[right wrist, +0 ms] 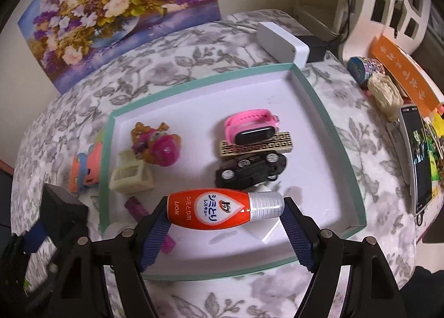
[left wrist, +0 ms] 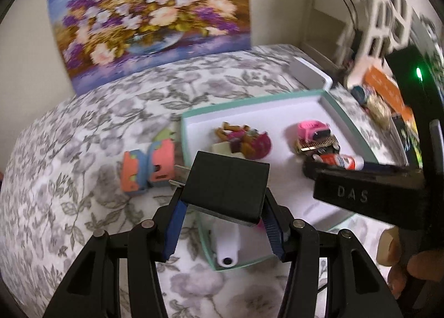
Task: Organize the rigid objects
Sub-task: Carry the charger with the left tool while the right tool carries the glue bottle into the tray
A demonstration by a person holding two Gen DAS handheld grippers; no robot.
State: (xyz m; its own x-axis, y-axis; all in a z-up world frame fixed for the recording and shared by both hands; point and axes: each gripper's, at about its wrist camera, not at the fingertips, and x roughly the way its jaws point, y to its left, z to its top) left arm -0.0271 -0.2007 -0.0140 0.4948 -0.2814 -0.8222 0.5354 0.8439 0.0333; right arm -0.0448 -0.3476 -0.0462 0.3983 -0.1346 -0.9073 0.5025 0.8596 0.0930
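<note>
Two ribbed-padded claws, left claw (left wrist: 223, 211) pinching boxy black adapter (left wrist: 227, 186), right claw (right wrist: 226, 216) pinching glossy orange bottle (right wrist: 219, 211).

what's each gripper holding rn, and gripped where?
Left gripper: black power adapter, clamped across its side faces. Right gripper: orange stain-remover bottle, lying sideways, pinched end to end, base and silver cap.

In the tray (right wrist: 319, 101) you have the watch (right wrist: 249, 126) on a bar (right wrist: 258, 147), with the car (right wrist: 249, 170) before them. The figure (right wrist: 158, 143) and basket (right wrist: 130, 176) lie left. Left of the tray, on the surface (right wrist: 194, 59), sits a toy (right wrist: 86, 165). The picture (right wrist: 116, 12) stands behind.
</note>
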